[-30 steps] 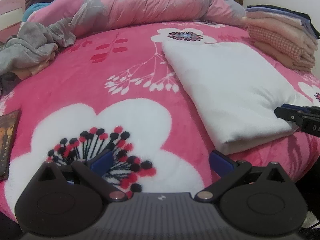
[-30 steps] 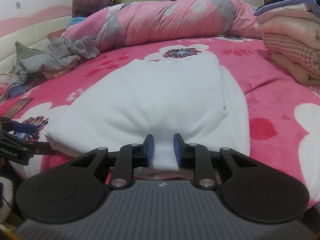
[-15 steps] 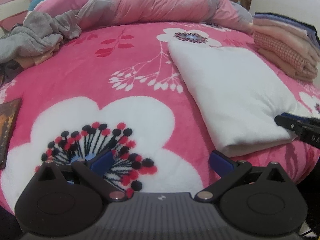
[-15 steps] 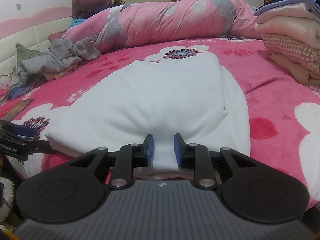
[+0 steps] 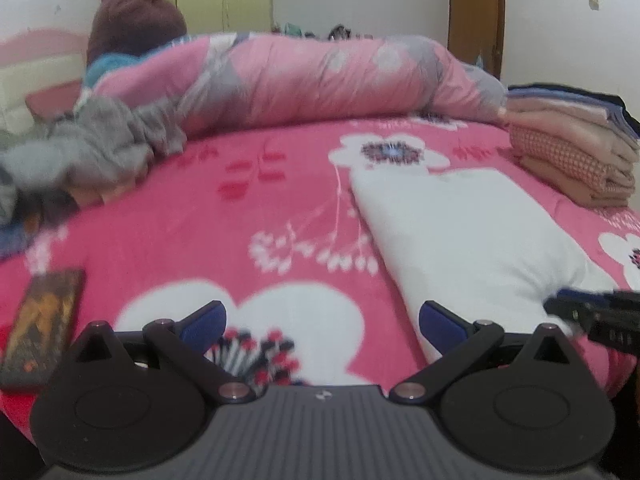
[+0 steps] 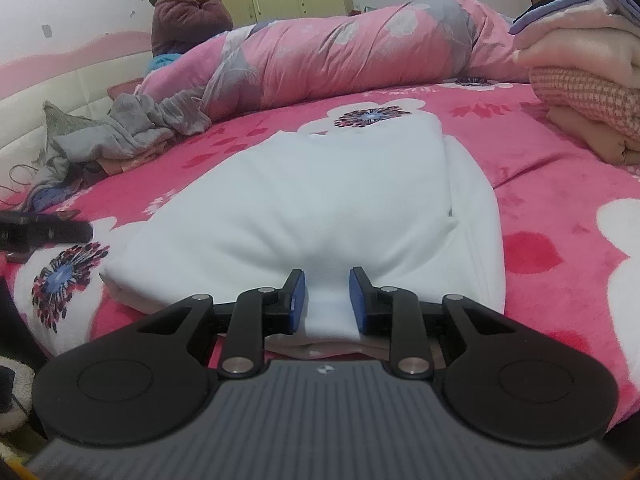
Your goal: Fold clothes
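A folded white garment (image 6: 320,184) lies on the pink flowered blanket (image 6: 560,208). My right gripper (image 6: 326,284) is shut on a pinch of its near edge, and the blue pads press the cloth from both sides. In the left wrist view the same white garment (image 5: 472,232) lies to the right, with the right gripper (image 5: 592,312) at its near corner. My left gripper (image 5: 320,314) stands wide open above the blanket's white flower, left of the garment, with nothing between its fingers. In the right wrist view the left gripper (image 6: 44,230) shows at the left edge.
A stack of folded clothes (image 5: 576,152) sits at the back right. Crumpled grey clothes (image 5: 92,152) lie at the back left before a rolled pink quilt (image 5: 320,80). A dark flat book (image 5: 40,324) rests near the left edge. A person (image 6: 184,16) sits beyond the quilt.
The left gripper has risen and tilted up, so the far wall and the seated person have come into its view. It stays open. The right gripper keeps its hold and place.
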`<control>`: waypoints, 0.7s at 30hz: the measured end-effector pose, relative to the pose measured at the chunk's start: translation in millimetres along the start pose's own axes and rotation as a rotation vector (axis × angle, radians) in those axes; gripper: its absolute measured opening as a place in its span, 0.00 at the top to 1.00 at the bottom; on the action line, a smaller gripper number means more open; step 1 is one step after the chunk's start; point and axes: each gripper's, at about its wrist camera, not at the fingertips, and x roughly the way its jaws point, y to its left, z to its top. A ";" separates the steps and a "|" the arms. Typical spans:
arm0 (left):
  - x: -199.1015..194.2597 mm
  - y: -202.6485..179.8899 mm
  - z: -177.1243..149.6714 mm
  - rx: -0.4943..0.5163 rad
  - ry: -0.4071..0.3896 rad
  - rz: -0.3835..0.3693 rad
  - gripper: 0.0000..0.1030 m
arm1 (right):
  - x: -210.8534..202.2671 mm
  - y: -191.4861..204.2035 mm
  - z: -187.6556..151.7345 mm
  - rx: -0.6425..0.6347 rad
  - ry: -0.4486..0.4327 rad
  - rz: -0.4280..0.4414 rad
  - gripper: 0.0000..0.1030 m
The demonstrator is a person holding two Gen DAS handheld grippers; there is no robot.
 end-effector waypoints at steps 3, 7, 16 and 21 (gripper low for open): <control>4.3 -6.4 12.3 0.027 -0.035 -0.017 0.00 | -0.4 -0.8 -0.9 0.000 -0.008 0.006 0.77; 18.2 -26.3 28.2 0.108 -0.028 -0.087 0.00 | -0.8 -1.9 -1.6 -0.001 -0.016 0.012 0.77; 53.3 -75.7 32.8 0.197 0.024 -0.193 0.23 | -10.2 -0.7 -0.1 -0.056 -0.064 0.026 0.76; 64.2 -88.5 24.8 0.237 0.036 -0.201 0.39 | -15.2 -5.5 19.0 -0.123 -0.113 0.007 0.76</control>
